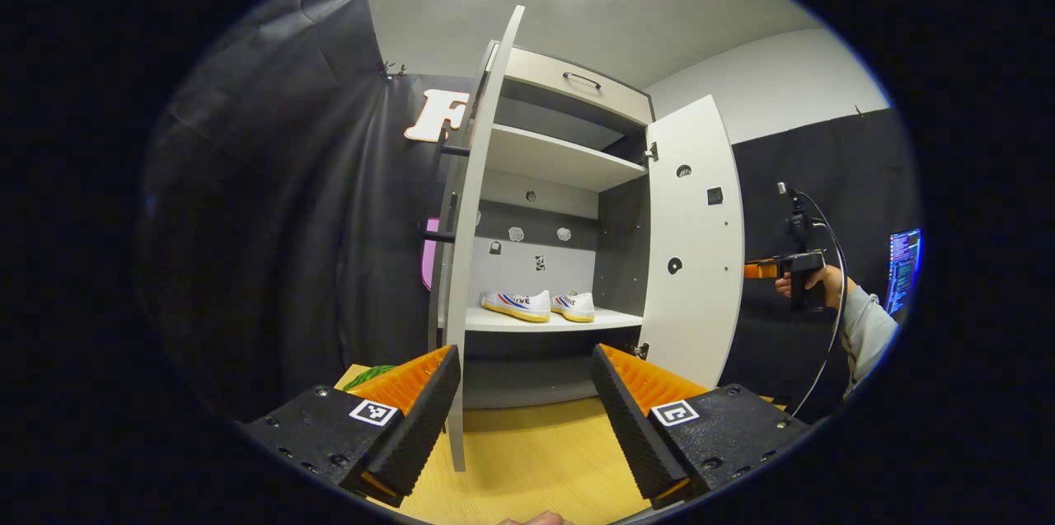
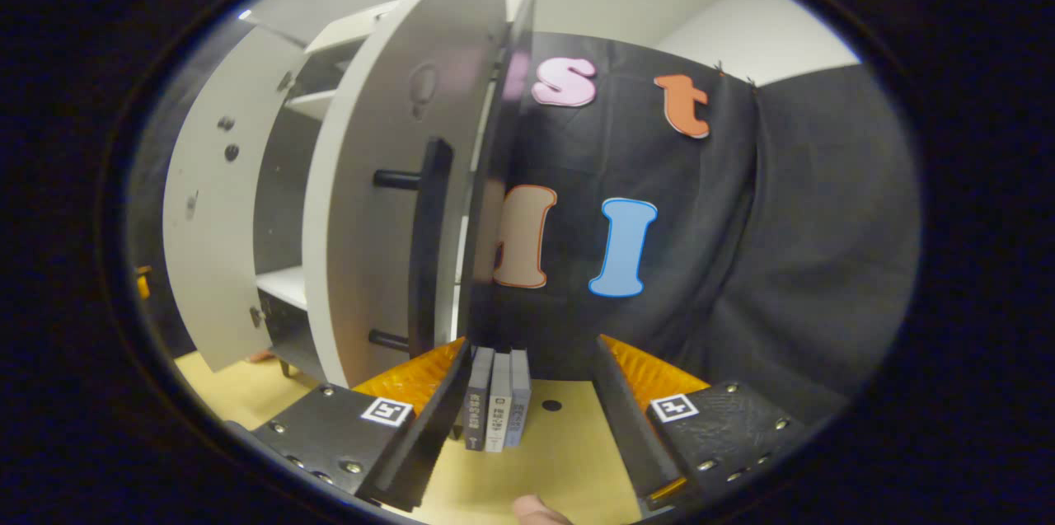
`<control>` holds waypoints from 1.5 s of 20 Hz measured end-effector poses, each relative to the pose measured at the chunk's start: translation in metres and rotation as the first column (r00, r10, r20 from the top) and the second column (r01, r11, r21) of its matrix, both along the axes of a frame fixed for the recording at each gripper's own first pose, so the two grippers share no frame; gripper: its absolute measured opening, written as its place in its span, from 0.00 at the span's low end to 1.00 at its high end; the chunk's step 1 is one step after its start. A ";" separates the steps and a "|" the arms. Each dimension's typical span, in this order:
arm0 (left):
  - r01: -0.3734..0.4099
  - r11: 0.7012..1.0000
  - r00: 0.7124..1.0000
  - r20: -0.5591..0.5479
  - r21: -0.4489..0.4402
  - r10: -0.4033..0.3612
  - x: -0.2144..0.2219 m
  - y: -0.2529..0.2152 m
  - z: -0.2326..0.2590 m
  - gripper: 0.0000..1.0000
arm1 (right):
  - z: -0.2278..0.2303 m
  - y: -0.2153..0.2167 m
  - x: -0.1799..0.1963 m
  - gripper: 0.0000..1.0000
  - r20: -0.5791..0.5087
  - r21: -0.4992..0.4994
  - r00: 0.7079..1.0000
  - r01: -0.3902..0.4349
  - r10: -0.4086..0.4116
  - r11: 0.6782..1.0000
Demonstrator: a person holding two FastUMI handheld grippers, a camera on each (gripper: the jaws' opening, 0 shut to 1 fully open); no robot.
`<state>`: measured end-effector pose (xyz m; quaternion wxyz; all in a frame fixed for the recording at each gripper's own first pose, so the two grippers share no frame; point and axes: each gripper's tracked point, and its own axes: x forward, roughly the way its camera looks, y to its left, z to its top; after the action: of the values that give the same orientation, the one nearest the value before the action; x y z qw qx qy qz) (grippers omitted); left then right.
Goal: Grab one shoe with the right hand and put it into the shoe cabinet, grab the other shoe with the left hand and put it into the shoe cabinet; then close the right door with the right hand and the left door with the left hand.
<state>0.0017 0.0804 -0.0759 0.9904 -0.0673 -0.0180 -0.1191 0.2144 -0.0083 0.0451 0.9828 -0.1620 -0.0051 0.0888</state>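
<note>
Two white shoes with yellow soles (image 1: 527, 304) (image 1: 574, 305) sit side by side on a lower shelf of the open shoe cabinet (image 1: 560, 171). The left door (image 1: 470, 261) stands edge-on, its lower edge dropping between my left gripper's (image 1: 527, 393) open fingers, close to the left one. The right door (image 1: 692, 245) shows its inner face. Beyond it a hand holds my right gripper (image 1: 758, 269), partly hidden by that door. In the right gripper view, the right gripper (image 2: 532, 393) is open and empty, beside the right door's outer face (image 2: 371, 203) and black handle (image 2: 429, 245).
The cabinet stands on a yellow wooden floor (image 1: 527, 459). Three upright grey boxes (image 2: 494, 410) stand on the floor by the cabinet's right side, between my right fingers. Something green (image 1: 371, 375) lies at the left. A lit screen (image 1: 904, 265) is far right.
</note>
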 end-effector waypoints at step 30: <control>-0.176 0.982 0.977 -0.108 0.069 0.182 0.000 0.083 -0.022 0.96 | -0.069 0.234 -0.052 0.95 -0.086 0.189 0.977 -0.178 0.197 0.966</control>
<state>0.0018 0.1638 -0.0975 0.9981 -0.0426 0.0359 -0.0259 0.1624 0.2257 -0.0244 0.9795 -0.0662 0.0226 0.1892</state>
